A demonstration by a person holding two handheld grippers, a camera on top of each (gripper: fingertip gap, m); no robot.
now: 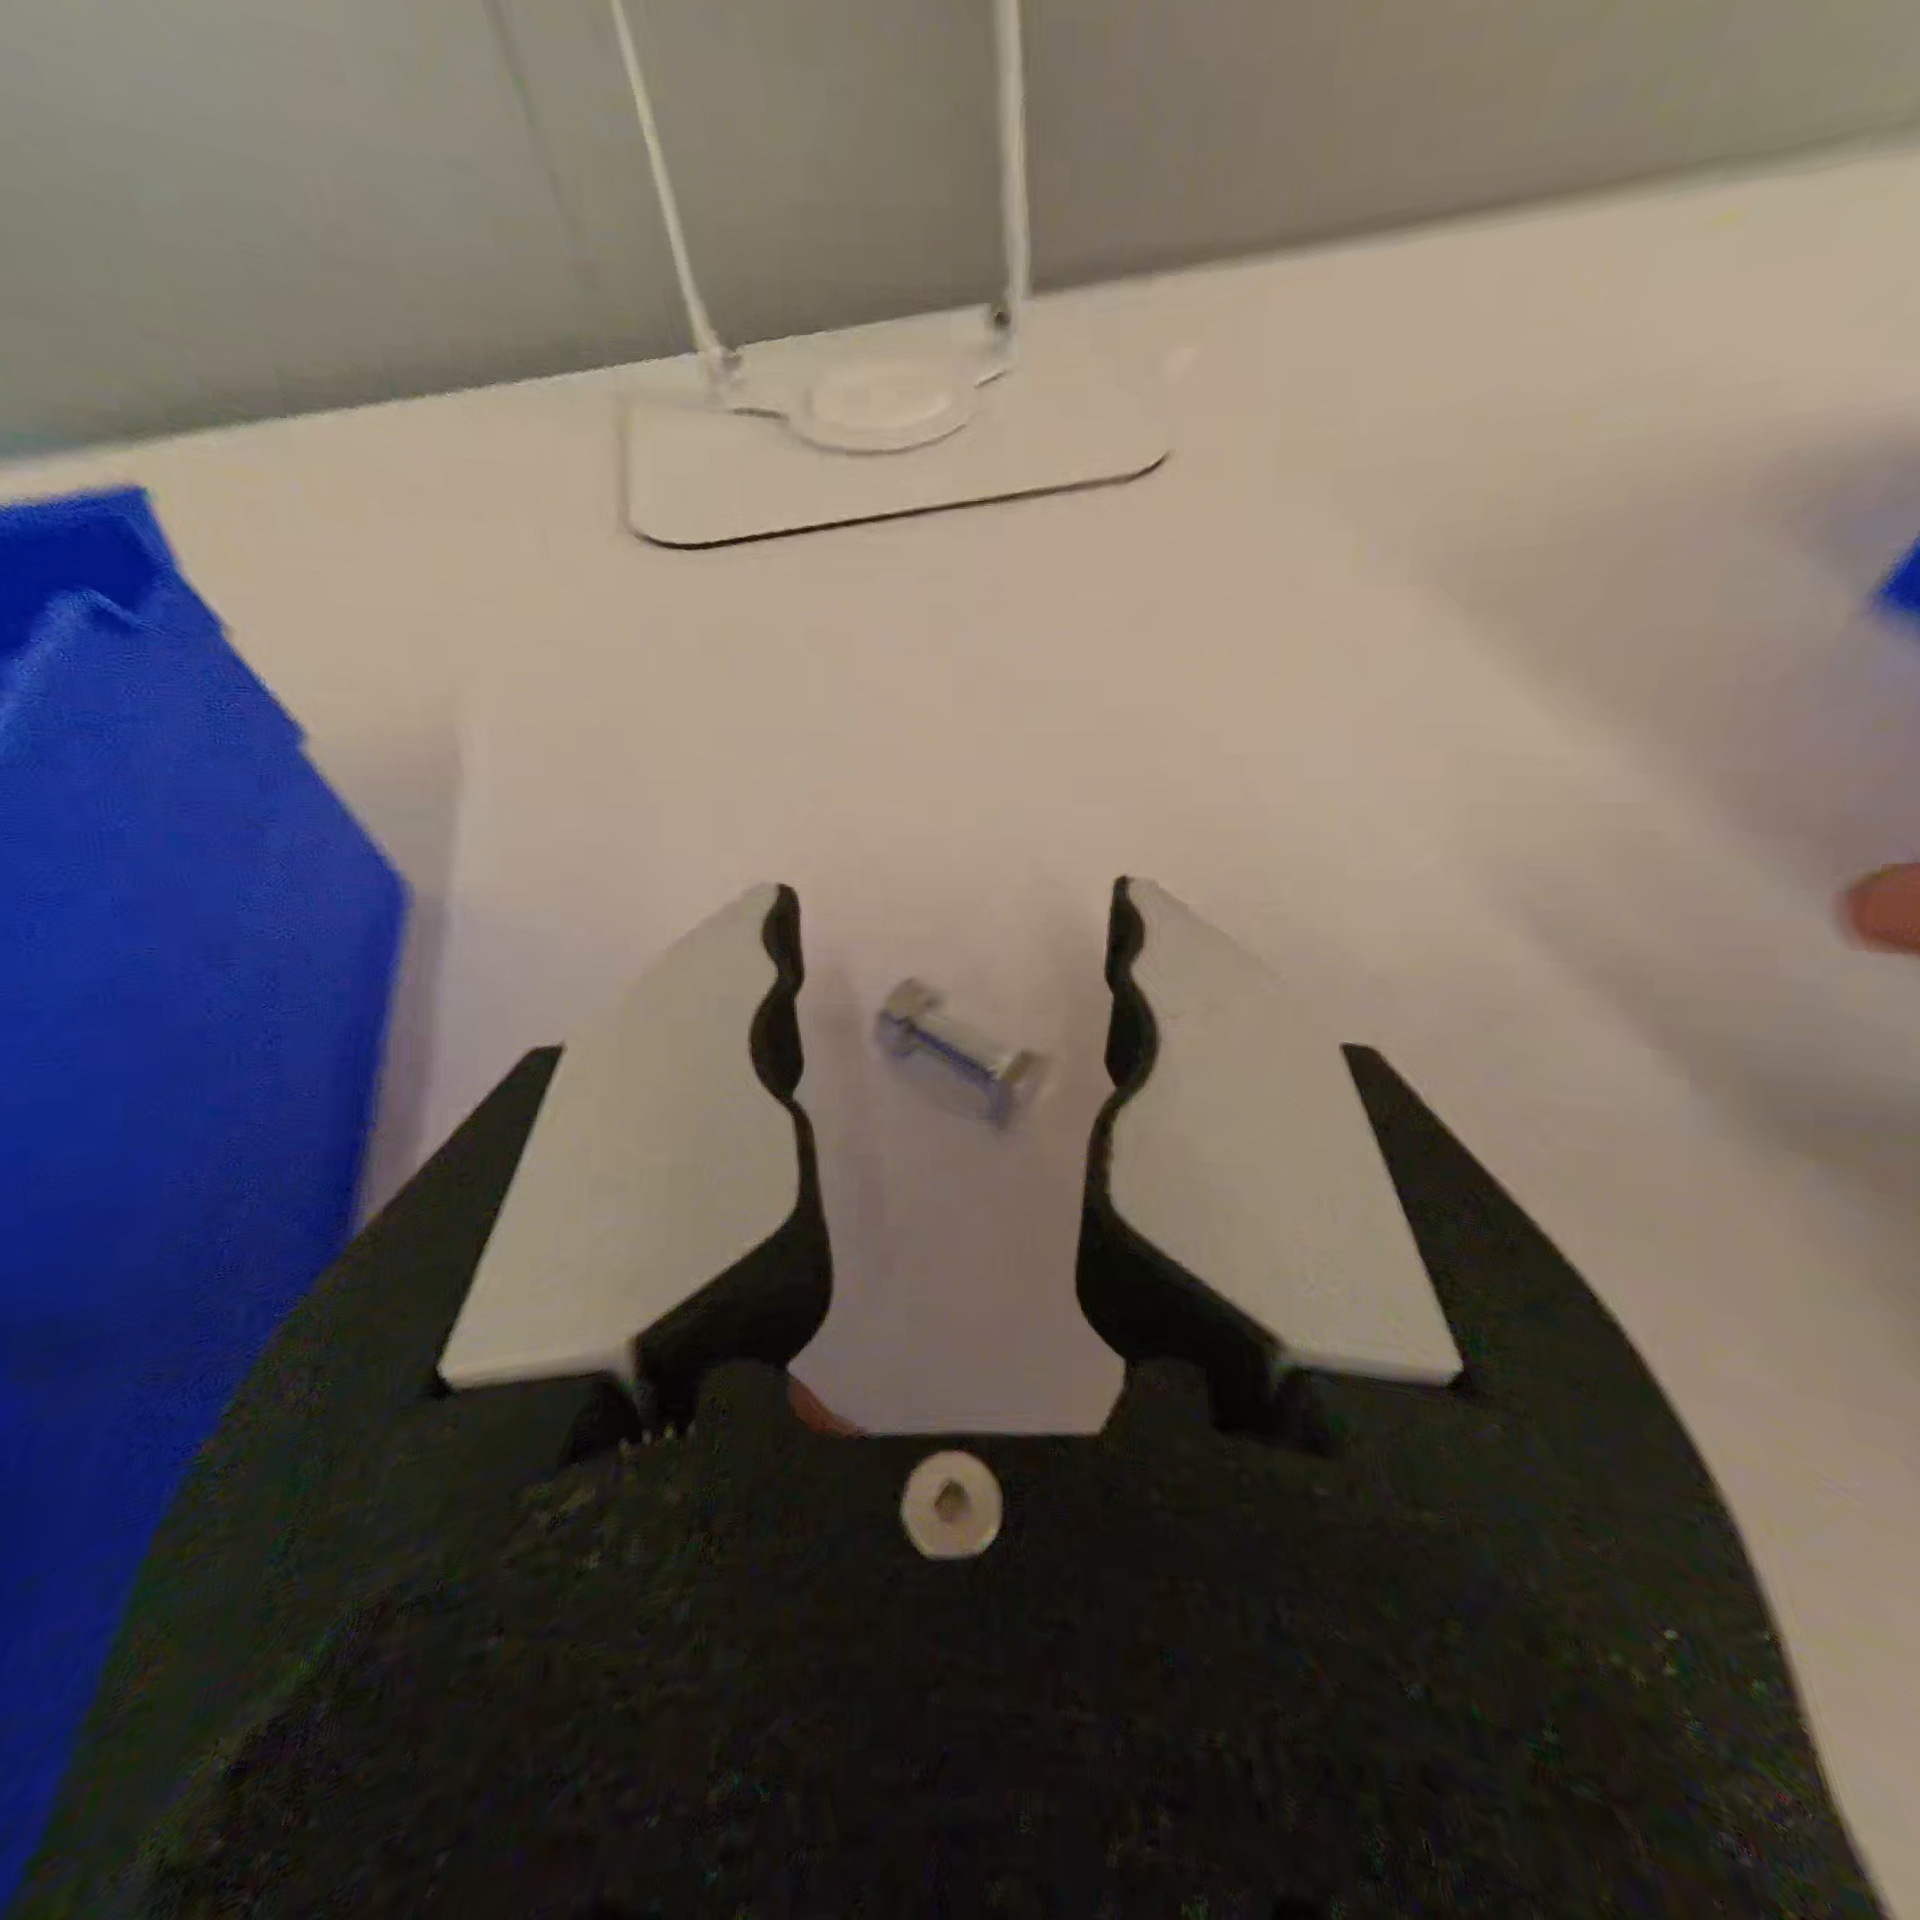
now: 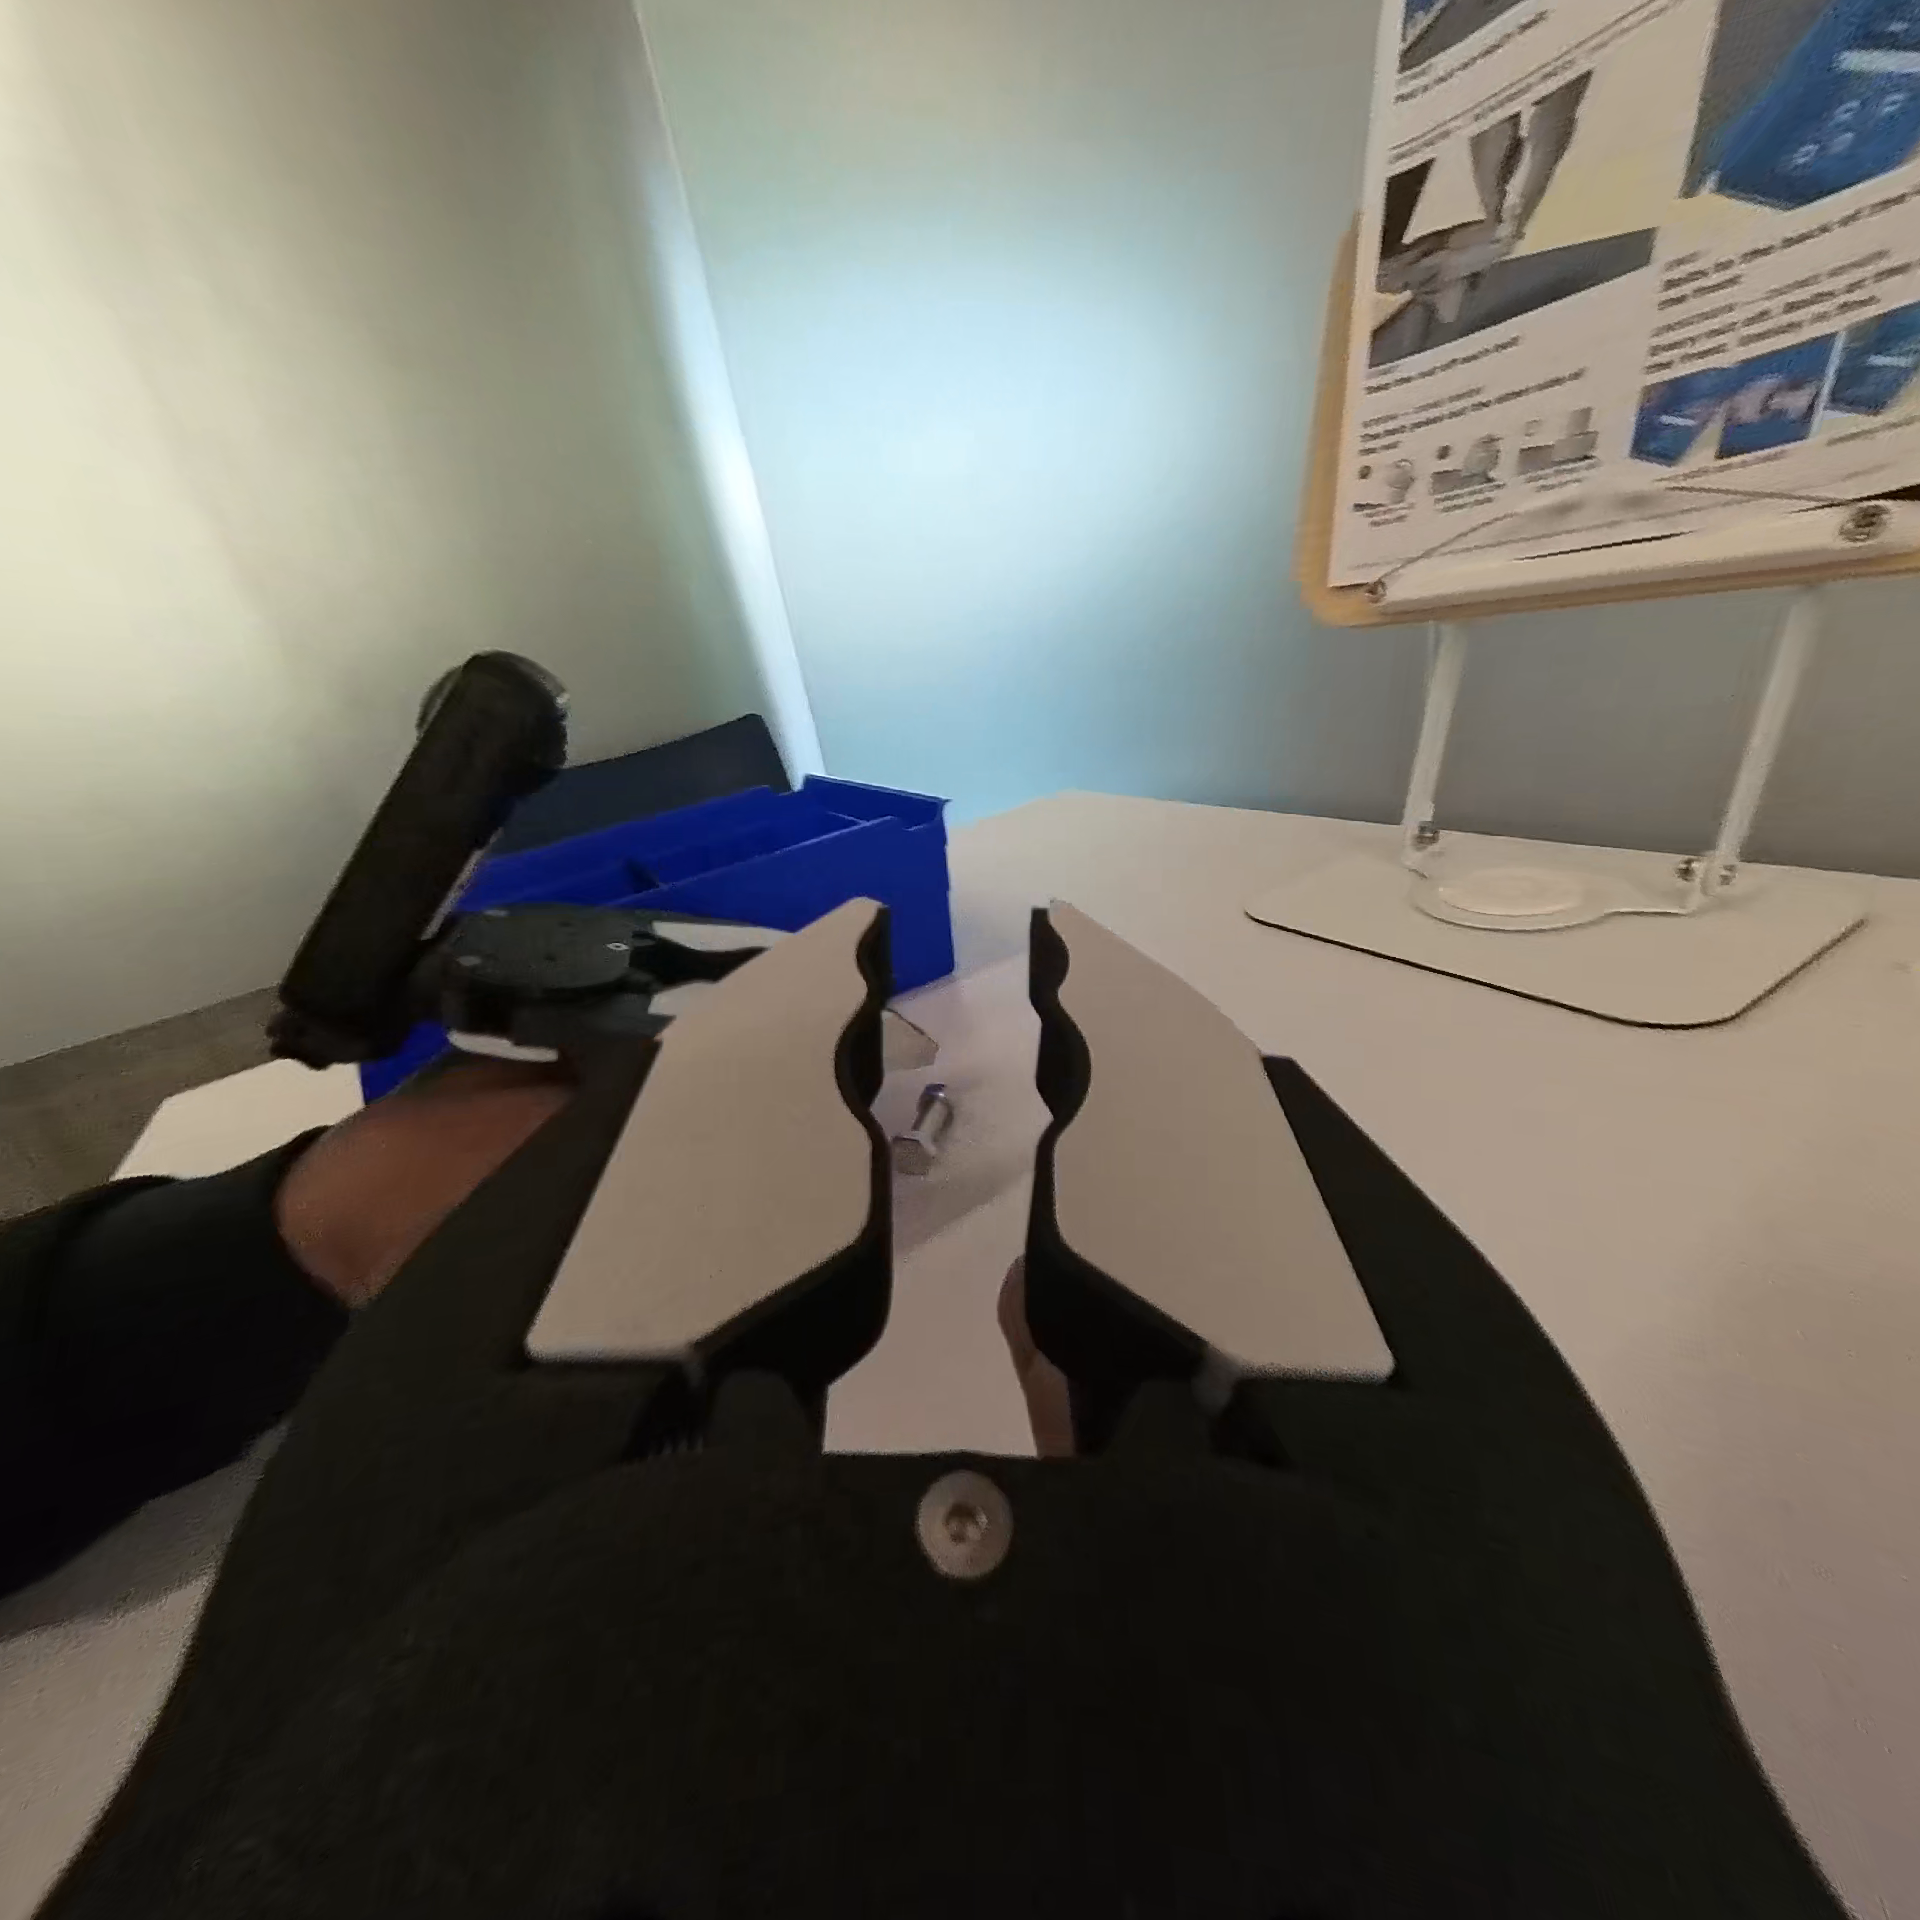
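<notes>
In the left wrist view my left gripper (image 1: 953,894) is open just above the white table (image 1: 1039,727). A short silver bolt with a nut (image 1: 961,1049) lies on the table between its fingers, clear of both pads. In the right wrist view my right gripper (image 2: 961,914) is open, with only the table showing between its pads. The same bolt (image 2: 925,1127) lies on the table beyond and below its fingers. The left gripper's black body (image 2: 540,966) shows at the left of this view, held by a hand in a black sleeve (image 2: 156,1351).
A blue compartment bin (image 2: 790,883) stands at the table's left; it also shows in the left wrist view (image 1: 156,935). A white stand base (image 1: 894,468) sits at the back, and it carries a board with a printed sheet (image 2: 1621,312). A fingertip (image 1: 1886,920) shows at the right edge.
</notes>
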